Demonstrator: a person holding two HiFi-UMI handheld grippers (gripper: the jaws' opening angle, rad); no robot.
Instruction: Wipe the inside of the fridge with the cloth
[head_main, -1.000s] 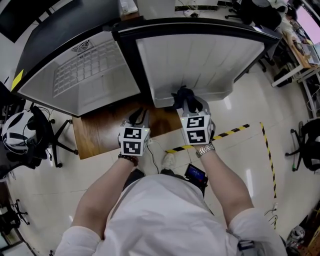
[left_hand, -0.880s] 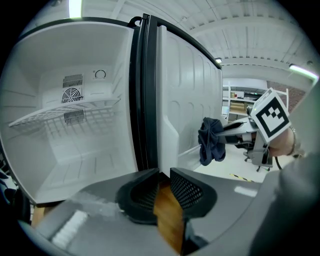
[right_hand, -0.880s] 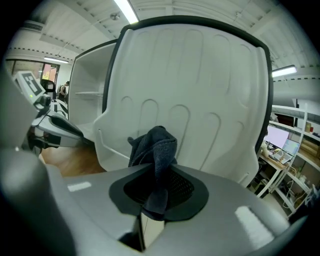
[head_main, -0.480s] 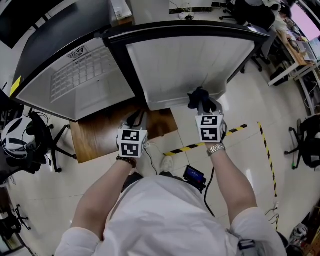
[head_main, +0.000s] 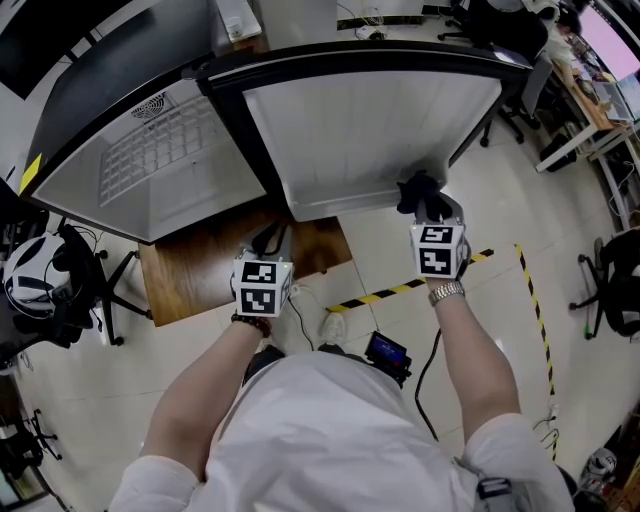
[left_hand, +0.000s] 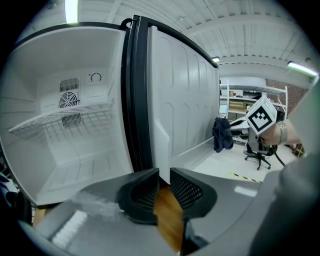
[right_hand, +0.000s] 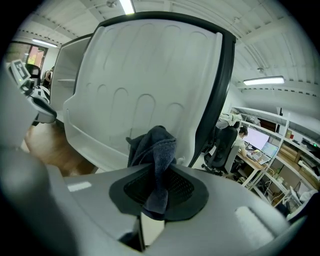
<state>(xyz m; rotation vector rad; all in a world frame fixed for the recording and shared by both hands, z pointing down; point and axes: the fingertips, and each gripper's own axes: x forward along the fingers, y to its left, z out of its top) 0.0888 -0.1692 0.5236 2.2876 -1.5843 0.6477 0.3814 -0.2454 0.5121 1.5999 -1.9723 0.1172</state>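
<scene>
Right gripper is being clamped on the cloth at the door edge ahead, floor to its right; left gripper is being held parted.

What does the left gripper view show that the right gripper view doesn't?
Only the left gripper view: the inside of the fridge, with its wire shelf and fan vent. It also shows the left hand-held gripper close up, jaws slightly apart with nothing between them.
Only the right gripper view: the right hand-held gripper with its jaws clamped on the dark cloth, and a lit monitor past the door's edge.
Both: the cloth held against the white inner side of the open fridge door.
</scene>
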